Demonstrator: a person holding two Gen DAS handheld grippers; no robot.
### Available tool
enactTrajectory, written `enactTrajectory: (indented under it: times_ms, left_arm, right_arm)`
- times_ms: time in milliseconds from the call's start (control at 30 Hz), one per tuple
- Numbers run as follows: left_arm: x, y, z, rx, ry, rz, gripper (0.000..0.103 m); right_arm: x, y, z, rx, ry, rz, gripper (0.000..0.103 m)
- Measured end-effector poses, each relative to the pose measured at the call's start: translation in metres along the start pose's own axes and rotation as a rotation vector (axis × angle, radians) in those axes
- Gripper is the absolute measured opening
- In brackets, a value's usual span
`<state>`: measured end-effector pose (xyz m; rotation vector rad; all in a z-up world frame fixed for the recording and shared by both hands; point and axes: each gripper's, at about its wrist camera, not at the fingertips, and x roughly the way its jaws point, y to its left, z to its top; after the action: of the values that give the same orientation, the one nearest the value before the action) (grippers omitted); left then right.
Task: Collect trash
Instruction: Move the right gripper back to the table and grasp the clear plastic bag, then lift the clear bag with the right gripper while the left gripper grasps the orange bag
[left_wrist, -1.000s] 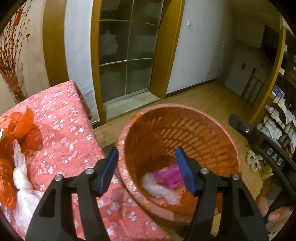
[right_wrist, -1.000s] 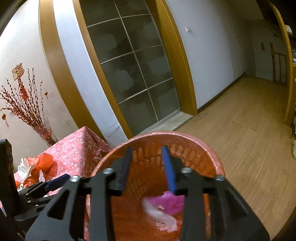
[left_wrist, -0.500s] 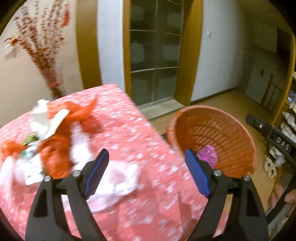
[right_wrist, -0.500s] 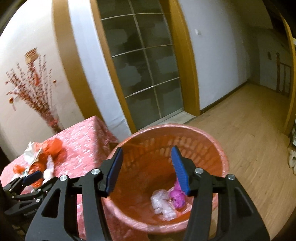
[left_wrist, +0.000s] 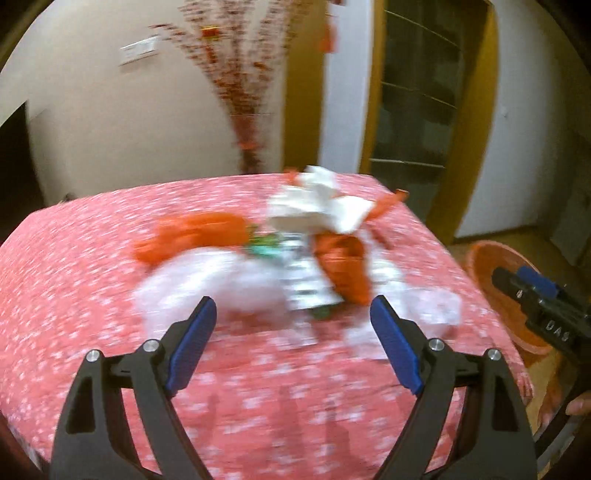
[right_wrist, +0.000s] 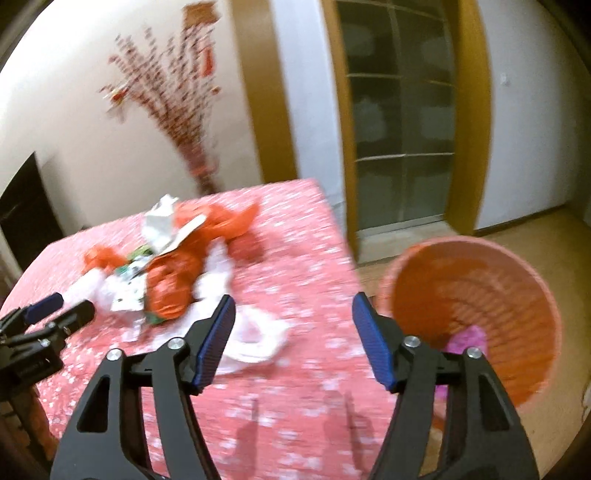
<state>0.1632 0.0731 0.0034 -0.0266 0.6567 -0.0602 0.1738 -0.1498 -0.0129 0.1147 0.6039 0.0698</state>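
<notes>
- I am holding my left gripper (left_wrist: 293, 317) low over the red flowery tablecloth (left_wrist: 92, 258), and its blue pads (left_wrist: 192, 341) are standing wide apart with nothing between them.
- I am holding my right gripper (right_wrist: 293, 319) over the same cloth, and its blue pads (right_wrist: 216, 338) are wide apart too, gripping nothing.
- In the left view, the trash pile (left_wrist: 295, 251) is lying just past my left pads, at about 12 o'clock, resting on the cloth.
- The pile is looking blurry, but I am seeing soft white plastic (left_wrist: 221, 280) nearest me, orange bags (left_wrist: 343, 266) in the middle and at 10 o'clock, a bit of green (left_wrist: 264, 247), and white paper (left_wrist: 321, 206) on top at the far side.
- In the right view, the same pile is sitting at about 10 o'clock, and my left gripper is poking in at 9 o'clock, just beside it.
- The orange basket (right_wrist: 517, 280) is standing off the table's edge, at about 2 o'clock in the right view and 3 o'clock in the left view.
- Something pink (right_wrist: 469, 338) is lying in the bottom of the basket.
- Far behind the table, at about 12 o'clock, red twigs (left_wrist: 251, 74) are standing by the wall, and a glass door (right_wrist: 400, 122) is showing at 1 o'clock.
</notes>
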Motion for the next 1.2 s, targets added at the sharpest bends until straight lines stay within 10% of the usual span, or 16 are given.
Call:
enactTrajectory:
  times_ms: [600, 733, 1200]
  left_arm:
    - [-0.009, 0.104, -0.015, -0.164, 0.012, 0.083, 0.083]
    - [-0.007, 0.109, -0.013, -0.179, 0.016, 0.085, 0.083]
    - [0.039, 0.117, 0.053, -0.161, 0.036, 0.057, 0.083]
  right_arm:
    - [0.087, 0.069, -0.001, -0.075, 0.207, 0.032, 0.044]
    - [0.100, 0.070, -0.007, -0.089, 0.261, 0.040, 0.019]
    - [0.038, 0.035, -0.008, -0.083, 0.149, 0.020, 0.007]
